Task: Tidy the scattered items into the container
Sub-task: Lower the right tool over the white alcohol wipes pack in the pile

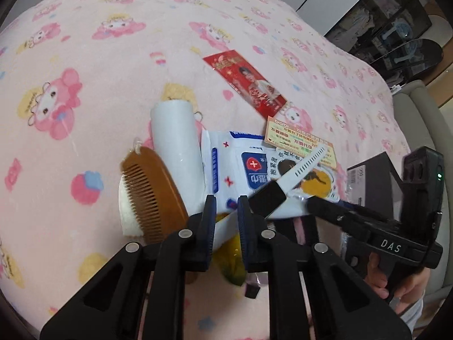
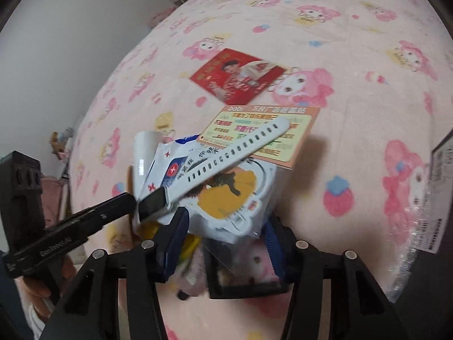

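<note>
1. On the bed's pink cartoon blanket [image 1: 99,42], a red printed card [image 1: 246,83] lies flat and alone, well apart from the heap nearer the cameras. It looks like the item still to be tidied.
2. Nearer, the heap holds a wooden comb [image 1: 153,189], a white cylinder [image 1: 175,138], a wet-wipes pack [image 1: 229,164], an orange advert card [image 1: 297,138] and a white-strapped watch [image 1: 300,167] lying across the top. It seems to sit in a white container, but the walls are mostly buried.
3. The left claw [image 1: 226,215] is pressed almost together on a thin white edge [image 1: 226,221] at the heap's near side, probably the container's rim.
4. The right claw [image 2: 223,231] stands part-spread on either side of the heap's near corner. Whether its pads press on the packets cannot be told.
5. Handling of the red card is likely to be light, thin and bendy, and it lies flush on soft fleece. A fingertip pushed into the blanket beside a short edge should get under it, and a pinch at a corner would do.
6. The watch is the risk: its black body is dense, its strap is floppy, and it is only resting on slick packets. Tilting the heap could slide it off, so it should be held by the body and not by the strap.
</note>
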A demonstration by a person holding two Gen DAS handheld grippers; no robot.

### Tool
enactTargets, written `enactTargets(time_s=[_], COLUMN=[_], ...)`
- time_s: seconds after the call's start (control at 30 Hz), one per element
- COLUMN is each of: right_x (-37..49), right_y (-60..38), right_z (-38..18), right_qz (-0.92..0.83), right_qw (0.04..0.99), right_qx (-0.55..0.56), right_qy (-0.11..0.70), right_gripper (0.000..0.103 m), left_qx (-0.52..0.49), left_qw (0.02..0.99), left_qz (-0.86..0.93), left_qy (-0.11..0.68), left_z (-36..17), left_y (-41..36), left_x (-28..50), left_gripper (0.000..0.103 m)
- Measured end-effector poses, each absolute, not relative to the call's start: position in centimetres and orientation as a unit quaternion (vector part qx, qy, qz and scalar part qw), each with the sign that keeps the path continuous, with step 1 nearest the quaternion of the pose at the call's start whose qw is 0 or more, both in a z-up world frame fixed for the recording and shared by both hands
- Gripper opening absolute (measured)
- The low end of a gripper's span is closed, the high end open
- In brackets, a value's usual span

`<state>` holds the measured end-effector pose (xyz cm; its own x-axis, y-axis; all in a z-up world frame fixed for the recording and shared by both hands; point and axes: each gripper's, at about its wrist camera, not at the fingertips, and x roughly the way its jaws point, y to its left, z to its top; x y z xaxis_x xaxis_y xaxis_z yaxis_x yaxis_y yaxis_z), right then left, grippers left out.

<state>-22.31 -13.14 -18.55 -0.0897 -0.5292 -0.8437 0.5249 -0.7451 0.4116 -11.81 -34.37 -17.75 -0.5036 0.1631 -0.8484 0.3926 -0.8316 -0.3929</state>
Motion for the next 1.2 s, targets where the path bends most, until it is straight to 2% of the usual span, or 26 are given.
enactTargets(time_s=[0.17,0.23,0.43,0.5,0.73,0.87,1.2], right_x=[-24.3,-24.8,-25.8,-25.8,-23.1,-20.6,-18.5], right_y=[-12.9,-13.1,-14.2,-14.6,-13.4,-12.6,-10.9], right_z=[-19.8,-20.3,-21.8,-21.9,-16.9,-14.7,-13.2], right_qz=[-0.75,-0.743,-0.72,-0.713,-0.736,-0.751,-0.773], right_qw=[0.312,0.318,0.349,0.364,0.405,0.41,0.382], right_qx=[0.583,0.589,0.598,0.598,0.54,0.517,0.506], right_qy=[0.0,-0.001,-0.039,-0.046,-0.044,-0.014,0.013], right_gripper=[0.049,0.049,0.049,0.046,0.034,0.029,0.028], left_qx=[0.485,0.487,0.51,0.508,0.488,0.477,0.436], left_qw=[0.07,0.073,0.073,0.069,0.037,0.014,-0.02], left_qz=[-0.825,-0.823,-0.809,-0.81,-0.817,-0.822,-0.85], left_qy=[0.282,0.282,0.285,0.283,0.306,0.309,0.297], left_z=[-18.0,-18.2,-20.2,-20.2,-18.4,-17.5,-13.7], left_y=[-34.7,-35.0,-35.0,-34.7,-34.2,-32.9,-31.7], left_x=[-14.1,-15.2,-17.6,-17.5,-14.5,-12.7,-10.2], left_gripper=[0.017,0.025,0.024,0.024,0.02,0.02,0.02])
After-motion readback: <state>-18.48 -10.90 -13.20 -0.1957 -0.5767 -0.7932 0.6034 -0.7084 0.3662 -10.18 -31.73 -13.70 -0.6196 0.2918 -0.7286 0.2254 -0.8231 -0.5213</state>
